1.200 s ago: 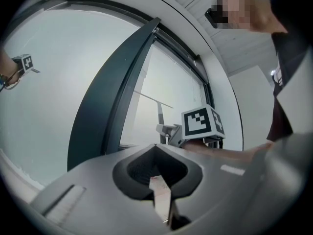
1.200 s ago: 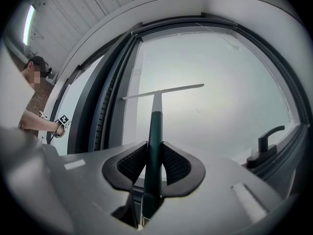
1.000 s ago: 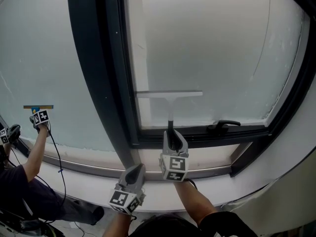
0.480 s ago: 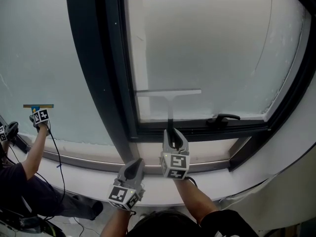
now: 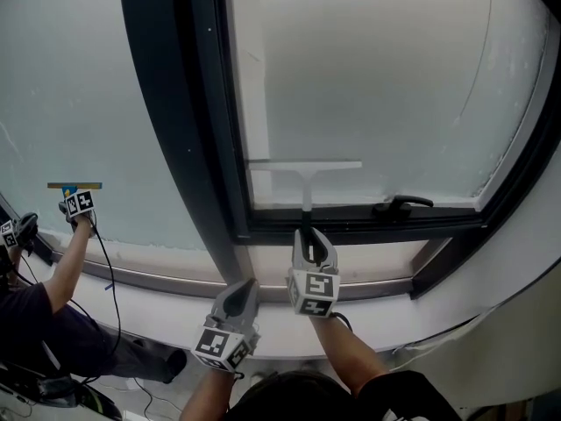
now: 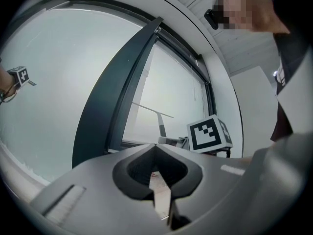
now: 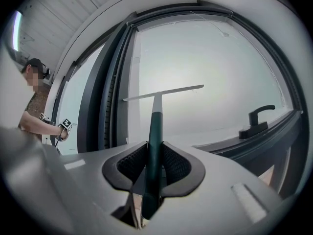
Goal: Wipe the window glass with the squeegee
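Squeegee (image 5: 305, 167) lies blade-flat against the low part of the window glass (image 5: 386, 86), just above the bottom frame (image 5: 351, 228) and left of the window handle (image 5: 401, 205). Its dark grip is clamped in the right claw (image 5: 308, 238). Left claw (image 5: 242, 292) hangs near the sill (image 5: 158, 301), jaws together on nothing. Judgement: tool is light and stiff, with a thin blade edge that likely flexes and a smooth shaft that could twist, so hold low on the grip.
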Demonstrator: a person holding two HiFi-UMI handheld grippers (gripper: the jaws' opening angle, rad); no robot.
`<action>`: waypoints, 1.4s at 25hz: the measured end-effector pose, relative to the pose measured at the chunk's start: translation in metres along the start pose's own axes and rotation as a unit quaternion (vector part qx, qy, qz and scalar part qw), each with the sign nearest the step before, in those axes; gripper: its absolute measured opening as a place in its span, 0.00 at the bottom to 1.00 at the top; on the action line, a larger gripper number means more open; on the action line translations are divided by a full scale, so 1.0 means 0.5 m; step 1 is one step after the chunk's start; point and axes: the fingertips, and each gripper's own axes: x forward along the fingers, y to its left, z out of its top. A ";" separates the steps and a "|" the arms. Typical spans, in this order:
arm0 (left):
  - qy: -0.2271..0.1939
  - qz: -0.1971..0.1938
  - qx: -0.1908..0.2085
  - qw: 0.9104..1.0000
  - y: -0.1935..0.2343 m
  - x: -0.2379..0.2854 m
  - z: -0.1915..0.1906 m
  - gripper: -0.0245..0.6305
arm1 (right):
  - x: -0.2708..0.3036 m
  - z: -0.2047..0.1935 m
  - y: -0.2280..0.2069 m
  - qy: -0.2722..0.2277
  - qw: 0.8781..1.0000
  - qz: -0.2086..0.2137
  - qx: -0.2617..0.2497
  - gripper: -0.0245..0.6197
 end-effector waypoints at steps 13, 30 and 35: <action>0.015 0.003 -0.008 1.000 -0.003 -0.009 -0.018 0.04 | -0.013 -0.041 0.001 0.020 1.000 0.001 0.009 0.19; 0.022 -0.004 -0.031 0.999 -0.003 -0.010 -0.038 0.04 | -0.030 -0.097 0.003 0.058 0.998 0.002 0.018 0.19; 0.023 -0.006 -0.039 0.999 0.006 -0.021 -0.041 0.04 | -0.034 -0.111 0.002 0.071 0.997 -0.007 0.012 0.19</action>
